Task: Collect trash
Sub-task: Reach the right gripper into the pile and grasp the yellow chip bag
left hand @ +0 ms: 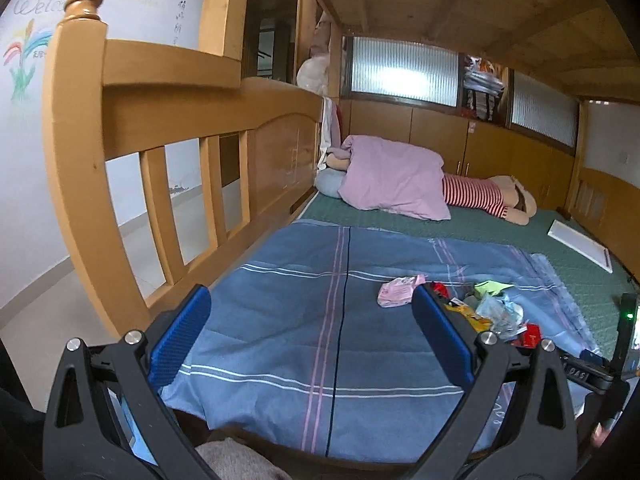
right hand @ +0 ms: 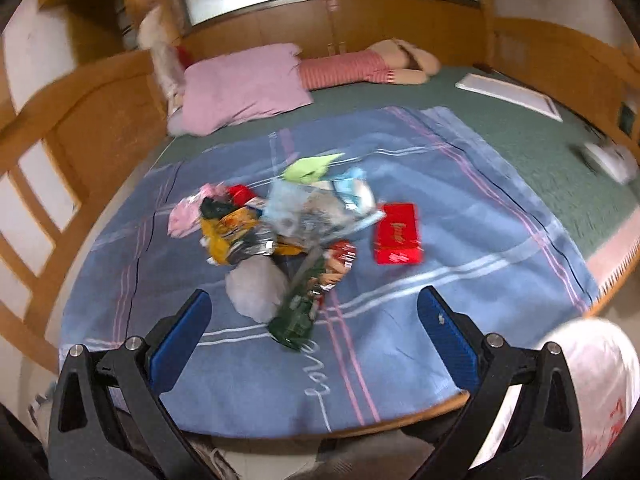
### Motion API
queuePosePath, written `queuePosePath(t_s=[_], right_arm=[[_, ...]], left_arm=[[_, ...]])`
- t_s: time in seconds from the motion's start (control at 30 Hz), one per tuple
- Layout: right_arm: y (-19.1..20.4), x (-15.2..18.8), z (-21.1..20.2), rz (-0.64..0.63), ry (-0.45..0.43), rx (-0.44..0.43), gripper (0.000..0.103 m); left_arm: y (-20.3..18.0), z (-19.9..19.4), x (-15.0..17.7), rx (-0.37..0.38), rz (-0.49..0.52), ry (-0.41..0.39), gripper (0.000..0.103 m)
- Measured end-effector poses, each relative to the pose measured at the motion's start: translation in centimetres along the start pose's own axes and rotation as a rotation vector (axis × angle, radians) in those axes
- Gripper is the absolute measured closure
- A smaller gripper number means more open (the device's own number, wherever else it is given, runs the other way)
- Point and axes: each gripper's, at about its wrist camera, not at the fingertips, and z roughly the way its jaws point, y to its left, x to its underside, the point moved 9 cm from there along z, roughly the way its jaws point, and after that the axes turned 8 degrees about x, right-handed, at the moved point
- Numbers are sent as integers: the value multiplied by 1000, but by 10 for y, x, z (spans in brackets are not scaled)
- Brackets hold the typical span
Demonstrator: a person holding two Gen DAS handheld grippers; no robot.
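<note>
A pile of trash lies on a blue striped blanket on the bed: crumpled wrappers, a pink wrapper, a green paper, a dark green packet, a grey wad. A red box lies just right of the pile. My right gripper is open and empty, near the bed's front edge, short of the pile. My left gripper is open and empty over the blanket; the pile and pink wrapper lie beyond its right finger.
A wooden bed rail runs along the left. A pink pillow, a striped plush doll and a white board lie on the green mat farther back. A white plastic bag sits at lower right. The other gripper's body shows at right.
</note>
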Motion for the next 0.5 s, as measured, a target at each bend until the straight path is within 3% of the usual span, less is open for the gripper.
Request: queuePosePath(t_s=[0.17,0.37,0.43,0.5], right_arm=[[57,-14,36,-127,40,-46,3],[85,-34,67,-162,57,-26,3],[85,-43,53,-146,-14,-12,3],[82,-54,22,-121,-140,-1,3]], left_arm=[[6,18,4,-9,-2,28,3],[16,29,5,-43,-1,42,3],[18,34,7,-49,-3,56,3],[24,41,11,-61,-32,83,3]])
